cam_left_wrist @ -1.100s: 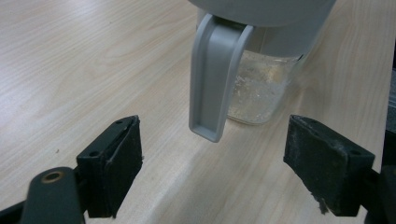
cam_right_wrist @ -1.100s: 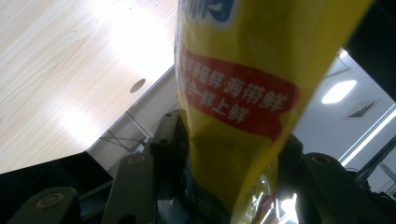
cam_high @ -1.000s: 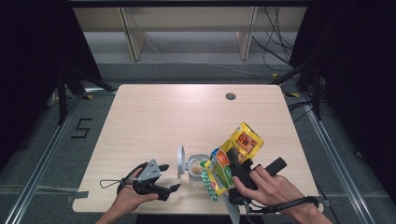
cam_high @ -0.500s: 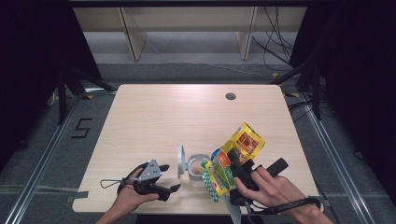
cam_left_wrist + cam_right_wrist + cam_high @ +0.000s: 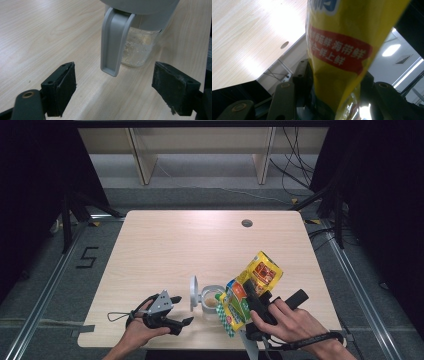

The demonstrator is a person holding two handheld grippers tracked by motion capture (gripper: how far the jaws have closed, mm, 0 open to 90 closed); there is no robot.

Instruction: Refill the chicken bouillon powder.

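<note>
I have the right gripper (image 5: 252, 297) clamped on a yellow bag (image 5: 250, 287), tipped so its lower end hangs over the jar (image 5: 212, 301). In the right gripper view the bag (image 5: 339, 57) is pinched between both jaws and rises up the frame, red label facing the camera. The jar is clear with a grey collar, and its grey lid (image 5: 193, 293) stands on edge, hinged open on the jar's left. The jar sits near the front edge of the table (image 5: 165, 245), between my two hands.

My left gripper (image 5: 172, 312) rests low on the table just left of the jar, jaws spread apart with nothing between them. In the left gripper view they point at the jar (image 5: 136, 52), where pale crumbs show behind the glass, and a grey tab (image 5: 113, 42) hangs down in front of it.
</note>
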